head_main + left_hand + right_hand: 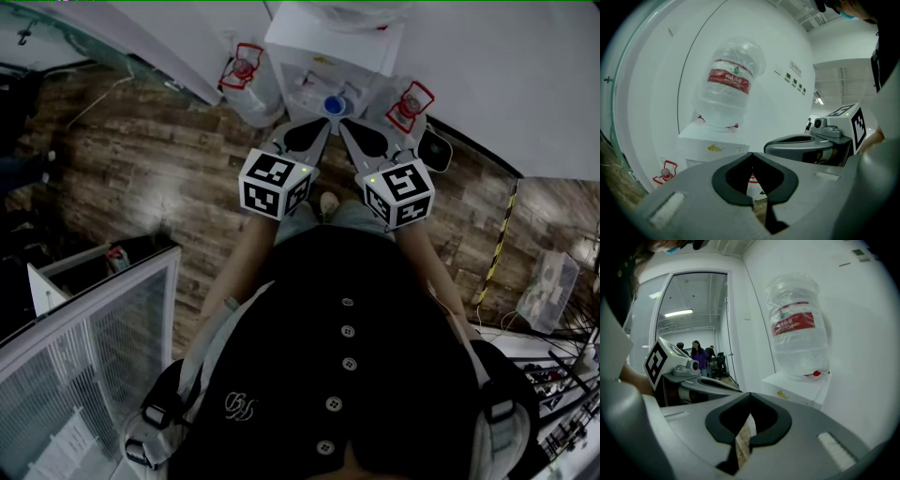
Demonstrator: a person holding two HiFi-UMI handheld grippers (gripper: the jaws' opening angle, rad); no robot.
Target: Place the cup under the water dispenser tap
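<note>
The white water dispenser (328, 56) stands straight ahead against the wall, with a clear bottle with a red label (729, 84) upside down on top; that bottle (797, 329) also shows in the right gripper view. A small blue round thing (333, 105) sits at the dispenser's front; I cannot tell whether it is the cup. My left gripper (314, 131) and right gripper (361, 136) are side by side just short of the dispenser. The left gripper (751, 154) is shut with nothing in it. The right gripper (750, 393) is shut and empty too.
Red-framed objects (242, 66) (410, 101) flank the dispenser by the wall. A white-framed glass partition (94, 319) stands at lower left and a yellow-black striped post (497, 244) at right. The floor is wood planks (159, 178). People (698, 355) stand far off in a corridor.
</note>
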